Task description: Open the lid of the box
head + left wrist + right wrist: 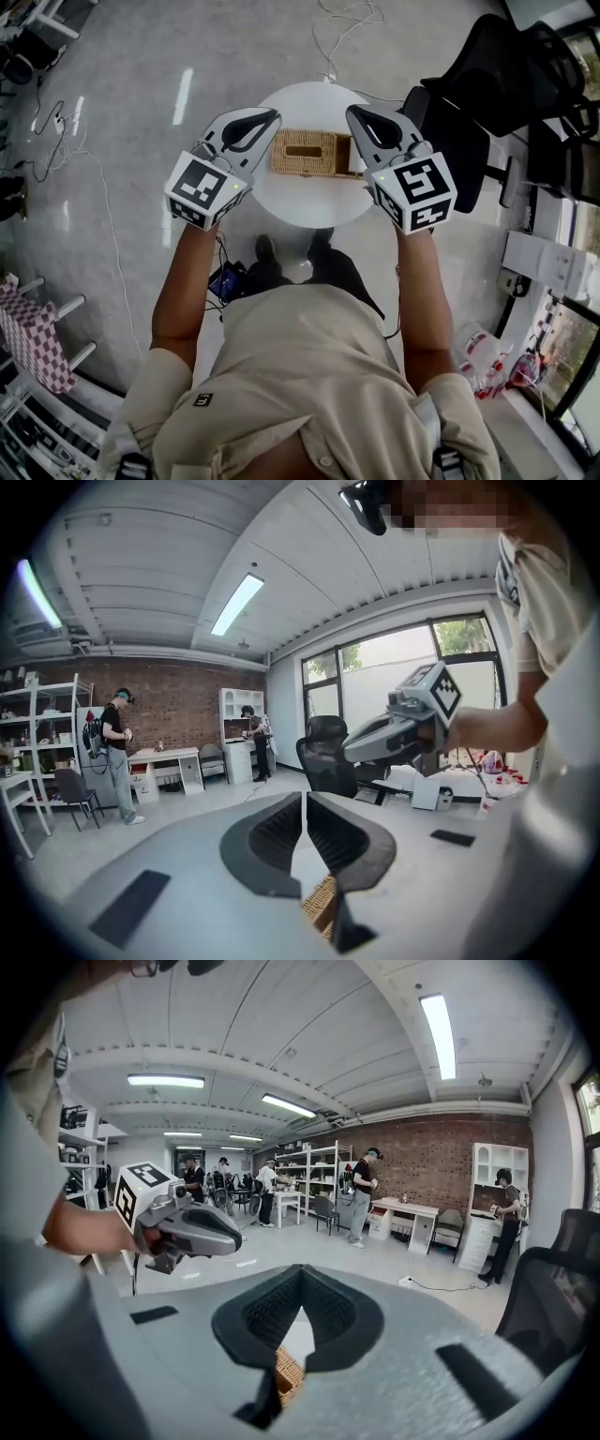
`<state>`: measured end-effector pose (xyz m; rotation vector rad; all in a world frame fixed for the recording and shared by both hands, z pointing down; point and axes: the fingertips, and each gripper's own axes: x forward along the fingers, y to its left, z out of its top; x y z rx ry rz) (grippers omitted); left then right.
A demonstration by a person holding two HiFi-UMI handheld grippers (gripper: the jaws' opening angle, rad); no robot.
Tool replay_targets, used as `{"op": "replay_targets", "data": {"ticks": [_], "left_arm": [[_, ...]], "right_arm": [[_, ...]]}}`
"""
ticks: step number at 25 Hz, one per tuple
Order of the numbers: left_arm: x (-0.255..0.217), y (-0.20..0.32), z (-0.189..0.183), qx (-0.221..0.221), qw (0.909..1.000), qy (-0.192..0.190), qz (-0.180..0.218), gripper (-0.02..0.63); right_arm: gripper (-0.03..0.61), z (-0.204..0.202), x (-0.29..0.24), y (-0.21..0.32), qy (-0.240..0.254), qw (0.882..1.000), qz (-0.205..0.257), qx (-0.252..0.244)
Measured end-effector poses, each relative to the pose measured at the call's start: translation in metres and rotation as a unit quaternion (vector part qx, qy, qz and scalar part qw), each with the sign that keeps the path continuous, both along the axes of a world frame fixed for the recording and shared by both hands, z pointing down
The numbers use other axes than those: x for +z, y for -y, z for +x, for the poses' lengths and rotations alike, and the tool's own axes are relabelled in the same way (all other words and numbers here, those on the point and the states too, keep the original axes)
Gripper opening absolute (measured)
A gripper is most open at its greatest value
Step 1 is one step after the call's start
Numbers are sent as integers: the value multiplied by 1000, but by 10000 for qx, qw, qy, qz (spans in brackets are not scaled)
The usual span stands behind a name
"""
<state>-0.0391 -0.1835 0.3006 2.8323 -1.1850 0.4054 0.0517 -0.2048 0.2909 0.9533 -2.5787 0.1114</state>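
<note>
Left hand-held gripper (274, 115) and right hand-held gripper (352, 112), closed and empty, flank wicker box (305, 152); contents hidden.

Box (305, 153) end behind right tongs (354, 112)

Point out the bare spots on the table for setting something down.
Bare: the table strip between the box and its near rim, and the arc beyond the box. Crowded: both box ends, where the left gripper and right gripper hover.
</note>
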Motion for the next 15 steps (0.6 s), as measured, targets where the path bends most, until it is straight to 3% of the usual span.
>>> {"op": "replay_targets", "data": {"ticks": [15], "left_arm": [[87,18,-7,75,9985,124,-526,17]], "right_arm": [[-7,-9,89,16,-342,9983,-411,-228]]}}
